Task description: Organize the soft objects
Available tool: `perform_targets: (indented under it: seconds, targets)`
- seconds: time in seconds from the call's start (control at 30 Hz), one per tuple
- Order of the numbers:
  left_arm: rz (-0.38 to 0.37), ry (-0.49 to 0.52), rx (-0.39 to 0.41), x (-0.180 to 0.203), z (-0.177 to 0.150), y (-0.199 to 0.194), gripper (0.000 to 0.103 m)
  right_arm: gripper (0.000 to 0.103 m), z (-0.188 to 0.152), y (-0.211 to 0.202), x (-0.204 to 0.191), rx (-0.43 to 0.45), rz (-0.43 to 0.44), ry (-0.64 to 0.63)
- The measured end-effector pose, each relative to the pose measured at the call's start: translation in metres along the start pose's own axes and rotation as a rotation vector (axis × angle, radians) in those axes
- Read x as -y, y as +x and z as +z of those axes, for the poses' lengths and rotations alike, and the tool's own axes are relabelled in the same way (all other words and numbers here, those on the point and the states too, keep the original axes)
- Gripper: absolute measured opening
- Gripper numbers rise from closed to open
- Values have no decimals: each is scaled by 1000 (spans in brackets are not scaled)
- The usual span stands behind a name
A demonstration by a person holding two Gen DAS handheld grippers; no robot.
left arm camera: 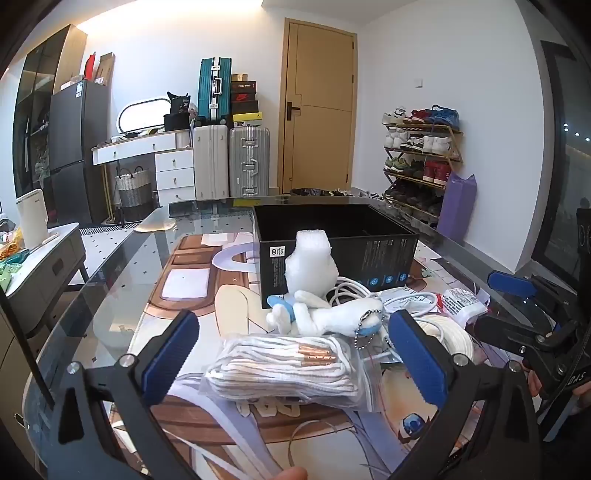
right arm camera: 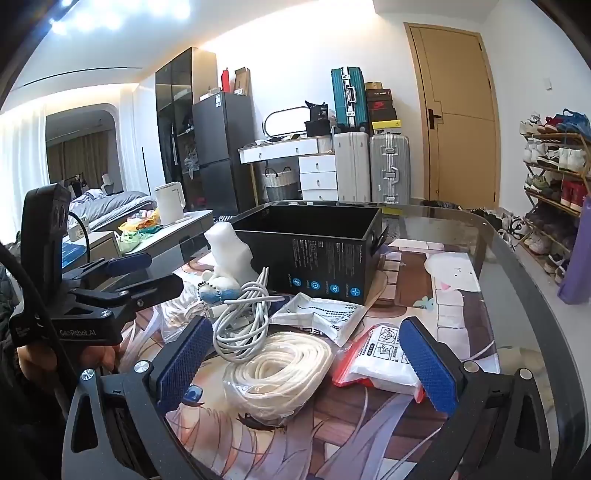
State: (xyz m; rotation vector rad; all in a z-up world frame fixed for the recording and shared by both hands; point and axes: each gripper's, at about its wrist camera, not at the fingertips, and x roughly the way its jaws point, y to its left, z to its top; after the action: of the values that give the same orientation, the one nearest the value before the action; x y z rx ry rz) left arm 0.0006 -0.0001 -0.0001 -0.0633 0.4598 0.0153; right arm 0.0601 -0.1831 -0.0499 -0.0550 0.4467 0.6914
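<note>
On the table: one black box (right arm camera: pixel 325 254), open-topped. One plush toy (left arm camera: pixel 325 314), centre of the left view. One foam piece (left arm camera: pixel 312 258), upright before the box. Two bagged rope bundles: one (left arm camera: pixel 291 373) lower centre left view, one (right arm camera: pixel 280 369) lower centre right view. One white cable (right arm camera: pixel 243 314). Two flat packets (right arm camera: pixel 384 362) (right arm camera: pixel 321 317). Three suitcases (left arm camera: pixel 247 162) at the far wall.

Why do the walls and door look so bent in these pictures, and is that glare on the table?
Left wrist view: the fisheye lens bows the door and darkens the corners; the glass table mirrors the room. Right wrist view: same bending, ceiling lights blown out to white, with pale sheen along the table's far rim. Both views stay fairly sharp, the nearby blue pads included.
</note>
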Motion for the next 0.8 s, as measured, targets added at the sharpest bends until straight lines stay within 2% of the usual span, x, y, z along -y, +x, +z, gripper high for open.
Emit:
perform_targets:
  seconds: [0.8]
  targets:
    - [-2,-5,-1,4,-4,5,103,102,-1,0,-1,4,0,-12]
